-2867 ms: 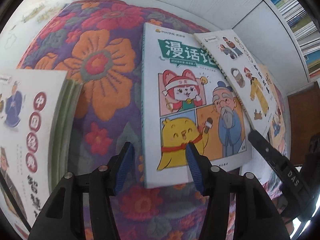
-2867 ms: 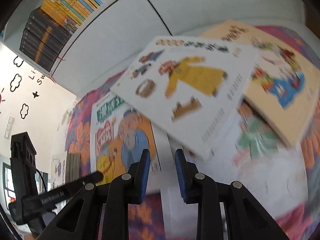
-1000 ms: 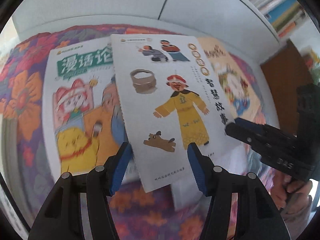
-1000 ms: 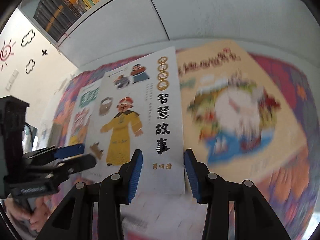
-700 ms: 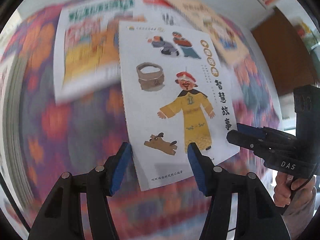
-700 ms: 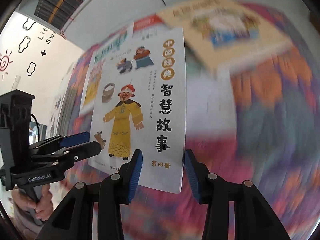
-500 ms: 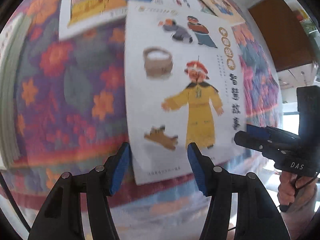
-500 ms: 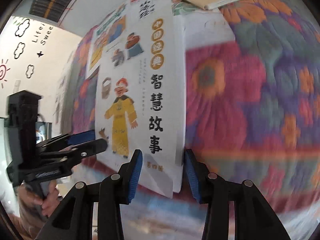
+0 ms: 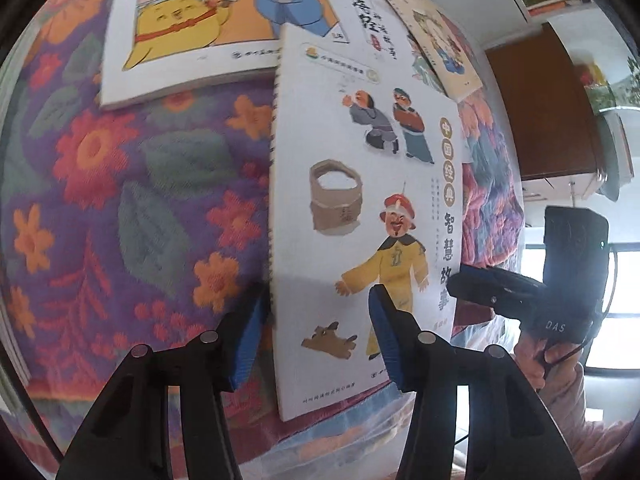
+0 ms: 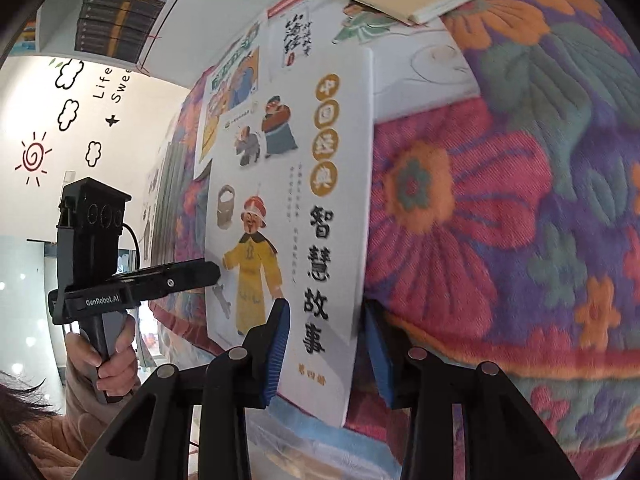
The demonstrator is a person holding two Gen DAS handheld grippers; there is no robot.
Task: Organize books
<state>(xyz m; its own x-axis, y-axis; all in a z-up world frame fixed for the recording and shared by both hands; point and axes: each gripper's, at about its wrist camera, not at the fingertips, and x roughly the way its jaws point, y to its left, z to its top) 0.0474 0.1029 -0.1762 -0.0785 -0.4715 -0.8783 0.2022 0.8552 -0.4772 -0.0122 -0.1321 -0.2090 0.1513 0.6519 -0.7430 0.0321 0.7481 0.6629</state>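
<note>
A thin white picture book with a man in a yellow robe (image 9: 360,208) is held up off the flowered cloth (image 9: 132,200). My left gripper (image 9: 316,336) is shut on its near left edge. My right gripper (image 10: 324,344) is shut on its near right edge, the book (image 10: 288,216) passing between its blue pads. Each gripper shows in the other's view, the right one (image 9: 492,292) at the book's right edge, the left one (image 10: 176,276) at its left edge.
More books lie further back: a cartoon book with a yellow chick (image 9: 208,20), a white book with black brush lettering (image 9: 368,12), a tan book (image 9: 436,40). A stack of books (image 10: 168,200) lies at the far left. A bookshelf (image 10: 120,12) stands behind.
The yellow-robe book has been drawn off the pile towards me with both grippers at its near corners. The other books now lie further away at the top of both views.
</note>
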